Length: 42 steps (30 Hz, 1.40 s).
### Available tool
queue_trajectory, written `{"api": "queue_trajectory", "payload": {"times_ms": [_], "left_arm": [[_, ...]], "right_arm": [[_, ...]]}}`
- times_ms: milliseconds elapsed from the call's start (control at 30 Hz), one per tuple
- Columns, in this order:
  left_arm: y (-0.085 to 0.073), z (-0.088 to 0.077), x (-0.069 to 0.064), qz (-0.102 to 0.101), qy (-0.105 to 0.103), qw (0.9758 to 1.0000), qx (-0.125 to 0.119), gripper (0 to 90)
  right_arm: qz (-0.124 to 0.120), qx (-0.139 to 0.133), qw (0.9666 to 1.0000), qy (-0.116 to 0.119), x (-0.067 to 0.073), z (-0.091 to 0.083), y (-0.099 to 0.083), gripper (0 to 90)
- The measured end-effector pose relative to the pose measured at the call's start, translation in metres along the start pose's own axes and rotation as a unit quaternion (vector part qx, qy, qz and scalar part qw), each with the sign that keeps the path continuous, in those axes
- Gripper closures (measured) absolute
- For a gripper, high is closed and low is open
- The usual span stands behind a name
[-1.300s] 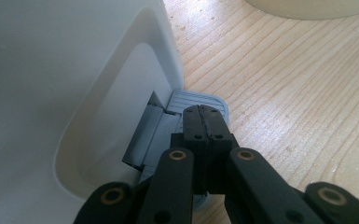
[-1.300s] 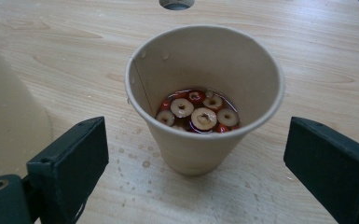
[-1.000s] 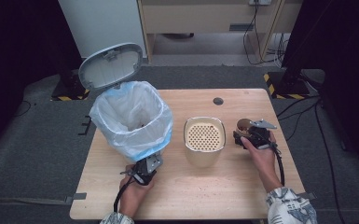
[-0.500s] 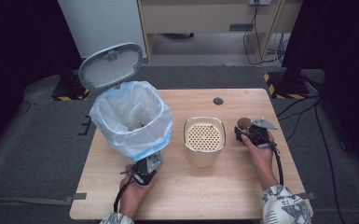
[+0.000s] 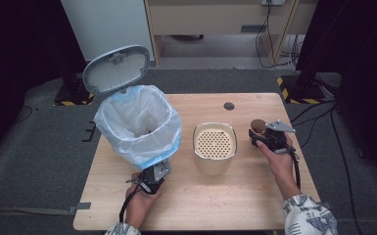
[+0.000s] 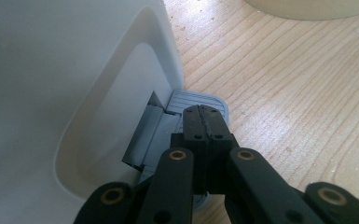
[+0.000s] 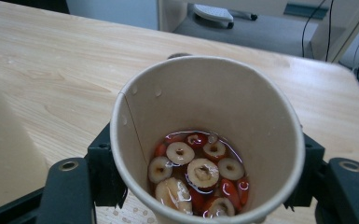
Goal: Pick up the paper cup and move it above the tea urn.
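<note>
Right gripper view shows your right gripper [image 7: 205,186] clamped on a paper cup [image 7: 205,140], its jaws just closed onto the walls from either side; liquid with sliced dried fruit [image 7: 198,175] sits in the bottom. High view puts the strainer container [image 5: 215,147] just left of that gripper; your left gripper [image 6: 204,122] is fully closed, tips pressing the bin's grey pedal [image 6: 200,100], with the lid [image 5: 116,68] up.

The wooden counter [image 5: 254,191] carries a lined white pedal bin [image 5: 139,127] at left and a cream strainer container [image 5: 214,147] at centre.
</note>
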State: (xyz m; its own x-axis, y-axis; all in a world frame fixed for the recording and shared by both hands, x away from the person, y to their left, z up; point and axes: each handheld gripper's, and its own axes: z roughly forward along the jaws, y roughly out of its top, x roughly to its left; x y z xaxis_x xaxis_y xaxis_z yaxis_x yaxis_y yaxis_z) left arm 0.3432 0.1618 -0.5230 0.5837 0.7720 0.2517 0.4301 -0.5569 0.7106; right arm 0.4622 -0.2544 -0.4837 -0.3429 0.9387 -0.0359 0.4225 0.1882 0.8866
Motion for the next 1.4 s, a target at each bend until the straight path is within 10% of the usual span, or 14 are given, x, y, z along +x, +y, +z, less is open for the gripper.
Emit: {"api": "queue_trajectory", "payload": {"times_ms": [800,1400], "left_arm": [[0.0,0.0,0.0,0.0,0.0,1.0,0.0,89.1],[0.0,0.0,0.0,0.001,-0.001,1.0,0.0,89.1]], "right_arm": [[-0.085,-0.029,0.9957,0.023,-0.014,-0.04,0.077,35.8],[-0.134,-0.046,0.9887,0.05,0.012,-0.046,0.115,36.0]]}}
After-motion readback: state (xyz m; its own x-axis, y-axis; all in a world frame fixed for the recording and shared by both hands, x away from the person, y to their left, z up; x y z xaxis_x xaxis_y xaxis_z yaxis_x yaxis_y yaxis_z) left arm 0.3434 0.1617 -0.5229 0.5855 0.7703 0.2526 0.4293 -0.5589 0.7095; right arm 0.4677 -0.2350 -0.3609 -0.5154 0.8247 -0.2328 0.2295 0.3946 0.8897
